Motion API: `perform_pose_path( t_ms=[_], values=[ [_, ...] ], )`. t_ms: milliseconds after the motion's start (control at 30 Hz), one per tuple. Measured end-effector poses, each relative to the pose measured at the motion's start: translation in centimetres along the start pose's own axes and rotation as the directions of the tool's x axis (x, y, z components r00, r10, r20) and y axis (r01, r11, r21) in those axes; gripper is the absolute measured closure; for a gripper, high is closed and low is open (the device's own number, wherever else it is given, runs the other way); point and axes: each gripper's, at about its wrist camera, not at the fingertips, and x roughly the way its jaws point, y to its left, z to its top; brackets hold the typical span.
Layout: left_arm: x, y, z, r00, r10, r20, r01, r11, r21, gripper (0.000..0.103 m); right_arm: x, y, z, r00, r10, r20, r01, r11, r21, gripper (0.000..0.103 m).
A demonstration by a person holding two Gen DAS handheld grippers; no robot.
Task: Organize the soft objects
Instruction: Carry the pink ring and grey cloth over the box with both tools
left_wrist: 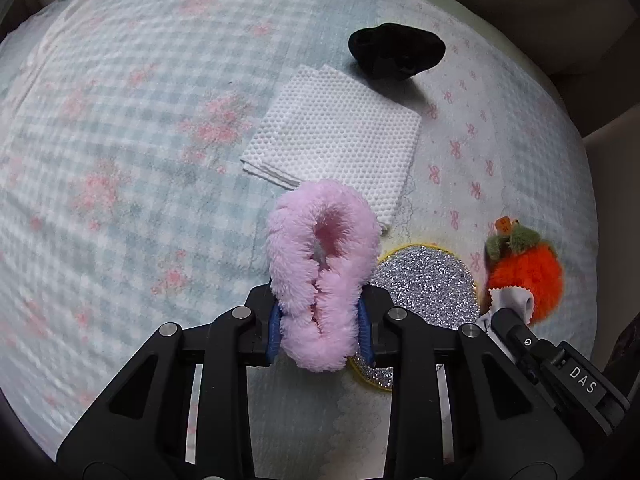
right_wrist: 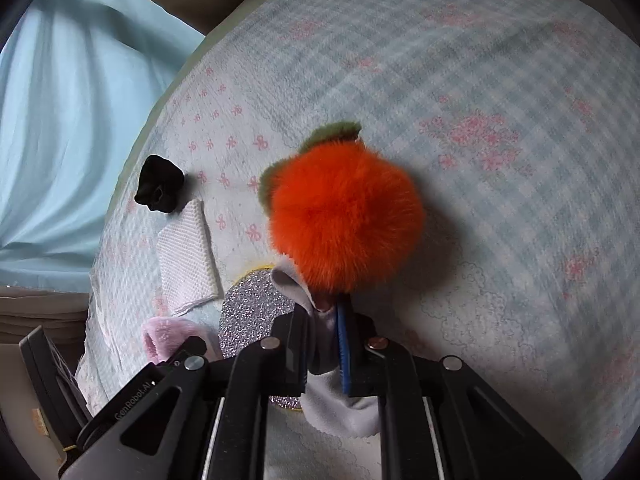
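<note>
My left gripper [left_wrist: 320, 316] is shut on a fluffy pink scrunchie [left_wrist: 322, 272] and holds it above the bed cover. My right gripper [right_wrist: 324, 316] is shut on a grey cloth [right_wrist: 336, 396] together with an orange plush fruit [right_wrist: 346, 216] with green leaves; the fruit sticks out past the fingertips. The fruit also shows in the left wrist view [left_wrist: 524, 276], right of the pink scrunchie. The pink scrunchie shows in the right wrist view [right_wrist: 168, 338] at the lower left.
A folded white textured cloth [left_wrist: 336, 140] lies on the checked floral bed cover [left_wrist: 120, 160]. A black soft lump [left_wrist: 396, 54] sits behind it. A round silver glitter pad [left_wrist: 428, 284] with a yellow rim lies under the grippers. A light blue curtain [right_wrist: 72, 120] hangs beyond the bed edge.
</note>
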Motion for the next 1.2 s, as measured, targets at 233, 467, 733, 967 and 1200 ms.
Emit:
perform_pose_path(
  t_ms=[233, 467, 733, 967, 1200],
  values=[
    [-3.0, 0.1, -0.6, 1.0, -0.013, 0.029, 0.012, 1.0, 0.011, 0.076, -2.5, 0.8, -0.2, 1.0, 0.025, 0.019, -0.025, 1.0, -0.018, 0.092],
    [-7.0, -0.1, -0.8, 0.997, -0.027, 0.068, 0.025, 0.999, 0.021, 0.076, -5.8, 2.6, -0.3, 0.997, 0.055, 0.046, -0.051, 0.996, -0.072, 0.092],
    [-12.8, -0.2, -1.7, 0.991, -0.045, 0.127, 0.044, 0.999, 0.016, 0.076, -10.6, 4.5, -1.3, 0.993, 0.087, 0.076, -0.077, 0.989, -0.129, 0.092],
    [-18.8, -0.3, -3.9, 0.982, -0.06, 0.181, 0.056, 0.998, 0.026, 0.076, -15.9, 6.3, -3.7, 0.987, 0.123, 0.104, -0.101, 0.976, -0.194, 0.092],
    [-24.9, 0.5, -7.8, 0.971, -0.073, 0.226, 0.065, 0.997, 0.043, 0.076, -21.7, 7.3, -7.2, 0.98, 0.153, 0.125, -0.116, 0.957, -0.264, 0.092]
  ],
)
